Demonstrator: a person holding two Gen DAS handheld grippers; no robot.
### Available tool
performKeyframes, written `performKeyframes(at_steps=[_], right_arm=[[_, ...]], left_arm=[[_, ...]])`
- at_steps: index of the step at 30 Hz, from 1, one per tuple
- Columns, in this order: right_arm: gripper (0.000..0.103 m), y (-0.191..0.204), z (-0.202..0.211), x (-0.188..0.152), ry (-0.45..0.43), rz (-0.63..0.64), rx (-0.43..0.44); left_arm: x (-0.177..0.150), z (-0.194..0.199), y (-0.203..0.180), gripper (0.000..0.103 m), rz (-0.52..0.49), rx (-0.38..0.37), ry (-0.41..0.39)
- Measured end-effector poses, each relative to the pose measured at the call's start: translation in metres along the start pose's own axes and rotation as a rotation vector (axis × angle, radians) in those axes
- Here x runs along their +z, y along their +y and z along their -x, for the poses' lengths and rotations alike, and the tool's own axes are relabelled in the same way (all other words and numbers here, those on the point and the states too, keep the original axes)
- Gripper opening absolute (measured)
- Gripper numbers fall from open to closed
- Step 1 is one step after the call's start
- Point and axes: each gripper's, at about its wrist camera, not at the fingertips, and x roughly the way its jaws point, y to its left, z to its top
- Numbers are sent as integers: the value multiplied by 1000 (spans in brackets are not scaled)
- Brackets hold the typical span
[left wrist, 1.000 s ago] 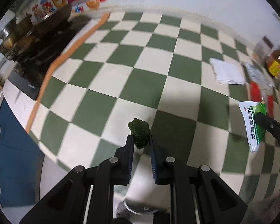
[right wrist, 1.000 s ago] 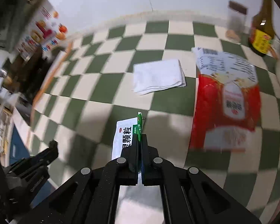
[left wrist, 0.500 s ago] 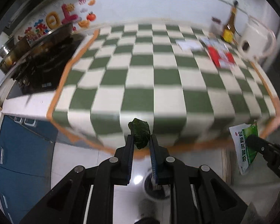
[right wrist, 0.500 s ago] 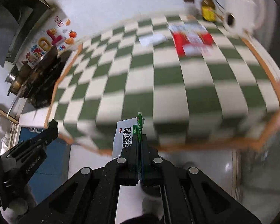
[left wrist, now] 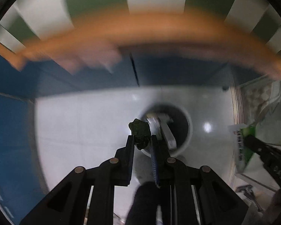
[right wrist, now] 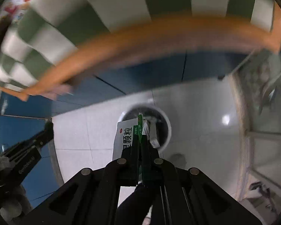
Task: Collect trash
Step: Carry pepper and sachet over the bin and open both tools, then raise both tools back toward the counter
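My left gripper (left wrist: 142, 140) is shut on a dark green crumpled wad (left wrist: 140, 134) and hangs above a white round trash bin (left wrist: 183, 120) on the floor. My right gripper (right wrist: 140, 140) is shut on a white and green sachet (right wrist: 125, 136) above the same bin (right wrist: 166, 123). The bin holds some pale trash. The right gripper and its sachet (left wrist: 242, 146) also show at the right of the left wrist view. The left gripper (right wrist: 45, 131) shows at the left of the right wrist view.
The checkered counter with its orange edge (left wrist: 159, 28) is overhead at the top of both views. Blue cabinet doors (left wrist: 13, 127) stand below it. The floor is pale tile (right wrist: 80, 131). A glass panel (right wrist: 267, 150) is at the right.
Both grippers have swung down off the counter's front edge toward the floor, still holding their trash. The bin is now right under them.
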Motion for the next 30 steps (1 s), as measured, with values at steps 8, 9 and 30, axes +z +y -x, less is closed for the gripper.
performKeyframes(at_steps=[8, 9, 30], right_arm=[[2, -56, -202, -19, 133, -90, 22], [2, -58, -221, -21, 149, -88, 28], [103, -30, -178, -19, 113, 77, -222]], left_arm=[[3, -203, -11, 16, 54, -101, 217], [5, -213, -11, 16, 57, -110, 226], [-18, -133, 33, 103, 48, 61, 49]])
